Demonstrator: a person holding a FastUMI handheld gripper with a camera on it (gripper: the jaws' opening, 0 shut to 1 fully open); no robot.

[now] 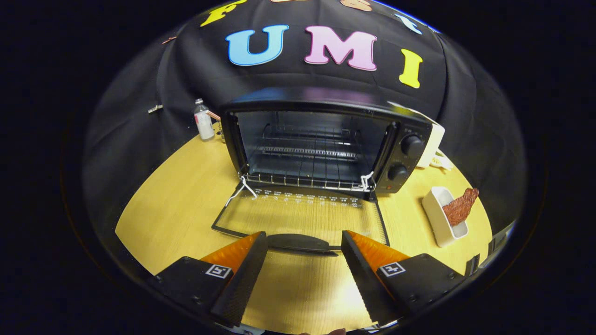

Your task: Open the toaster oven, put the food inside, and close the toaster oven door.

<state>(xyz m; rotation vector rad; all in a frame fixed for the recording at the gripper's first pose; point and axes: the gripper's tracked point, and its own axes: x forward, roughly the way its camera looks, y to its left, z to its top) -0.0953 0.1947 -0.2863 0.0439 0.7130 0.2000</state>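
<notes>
A black toaster oven stands on the wooden table with its glass door folded down flat towards me. A wire rack shows inside the cavity. The door's black handle lies between my fingertips, a little beyond them. My gripper is open and holds nothing. A reddish-brown piece of food leans in a small white dish to the right of the door, ahead of my right finger.
Two black knobs sit on the oven's right panel. A small bottle stands left of the oven at the back. A white object sits behind the oven's right side.
</notes>
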